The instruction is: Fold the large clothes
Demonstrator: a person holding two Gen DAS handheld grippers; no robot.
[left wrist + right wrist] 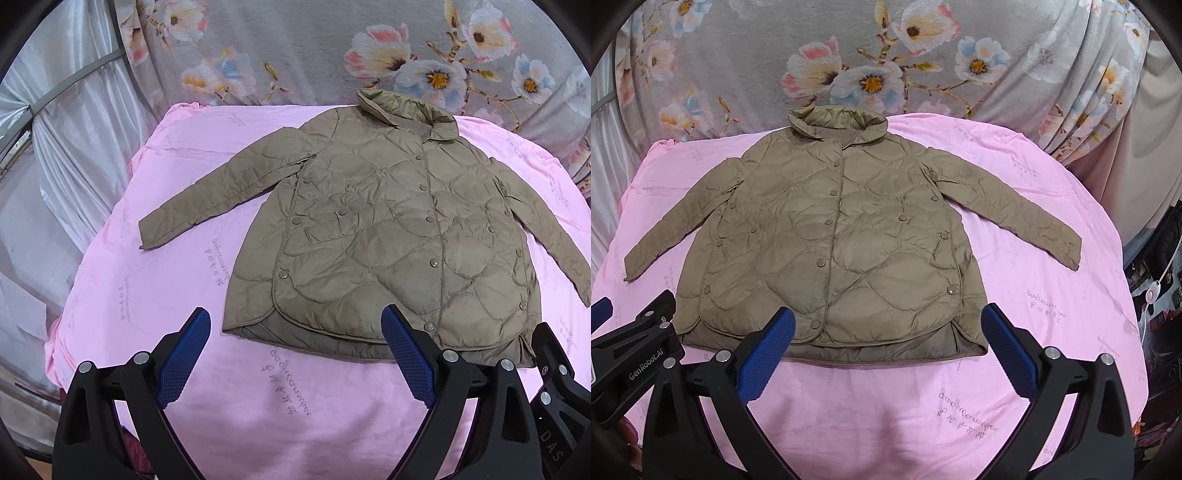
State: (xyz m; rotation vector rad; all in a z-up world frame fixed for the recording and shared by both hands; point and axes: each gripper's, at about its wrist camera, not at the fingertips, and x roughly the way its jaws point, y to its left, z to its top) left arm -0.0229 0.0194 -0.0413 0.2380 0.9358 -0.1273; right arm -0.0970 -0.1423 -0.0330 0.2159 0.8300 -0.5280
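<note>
Pink sheet [122, 314] covers the work surface, faint script printed on it; grey floral blanket [295, 48] hangs behind it and pale curtains [66, 155] stand off to the left in my left wrist view

Quilted olive jacket [834, 240] lies flat on the sheet, front up, snapped shut, collar [838, 120] at the far edge near the blanket, hem toward me. Both sleeves spread out to the sides and angle down toward the near edge

My left gripper [295, 354] is wide open, nothing between the blue pads [183, 363]. Jacket sits ahead of it and shifted to its right: the right-hand finger overlaps the hem in view, the left-hand finger is over bare sheet just beside the jacket's lower corner. Can't tell if either finger touches the cloth

My right gripper [888, 352] is also wide open and holding nothing. Jacket hem lies just ahead of it, roughly centred between the two fingers; left-hand fingertip overlaps the hem near the bottom snap, right-hand fingertip sits just beside the jacket's lower corner. Contact unclear here too

Both grippers point forward along the sheet toward the collar, side by side at the near edge. Left gripper body shows at the left edge of my right wrist view, right gripper body at the right edge of my left wrist view, so they're close together
</note>
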